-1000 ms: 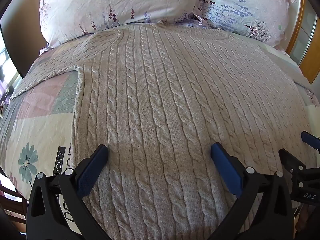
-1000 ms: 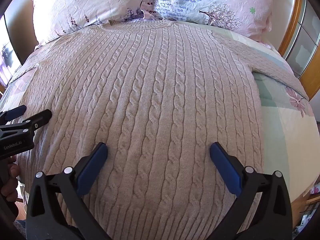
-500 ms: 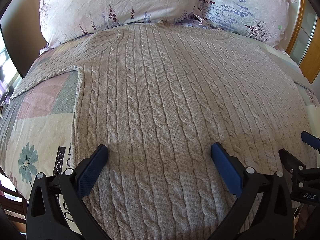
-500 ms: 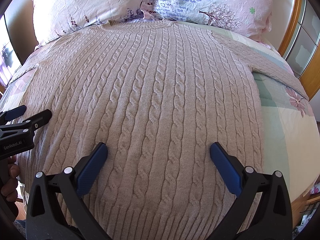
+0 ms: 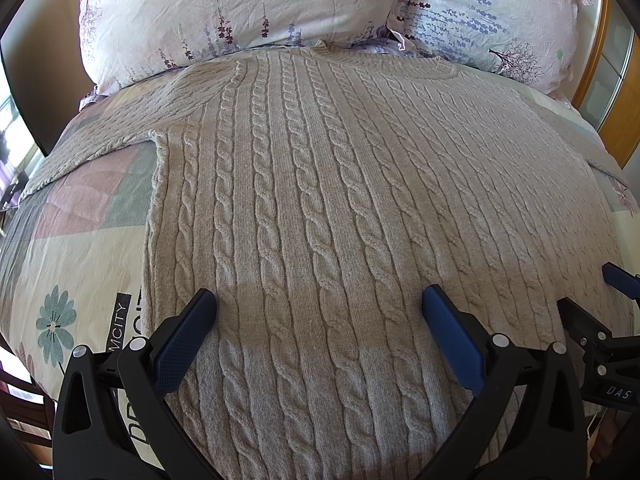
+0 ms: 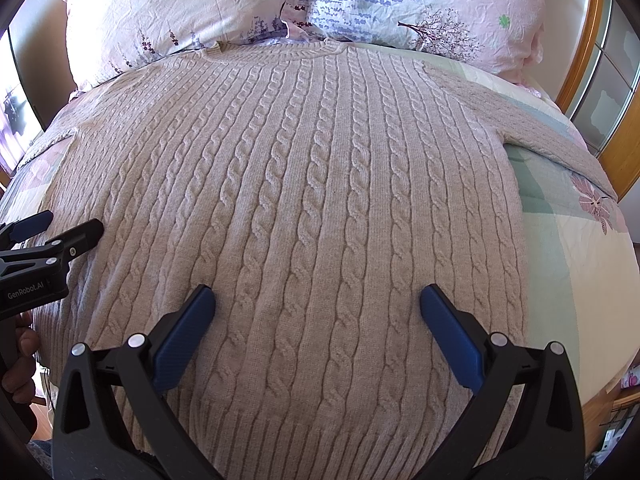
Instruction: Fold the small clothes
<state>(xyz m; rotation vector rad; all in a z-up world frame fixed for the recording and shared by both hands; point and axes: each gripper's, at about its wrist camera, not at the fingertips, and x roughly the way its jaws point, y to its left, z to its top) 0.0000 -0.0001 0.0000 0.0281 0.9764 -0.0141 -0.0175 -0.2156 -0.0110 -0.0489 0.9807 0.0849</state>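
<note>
A beige cable-knit sweater lies flat and face up on the bed, collar toward the pillows, sleeves spread to both sides; it also fills the right wrist view. My left gripper is open and empty, just above the sweater's lower left part. My right gripper is open and empty above the lower right part. Each gripper shows at the edge of the other's view: the right one and the left one.
Two floral pillows lie at the head of the bed. A patchwork bedspread shows on both sides of the sweater. A wooden frame stands at the right.
</note>
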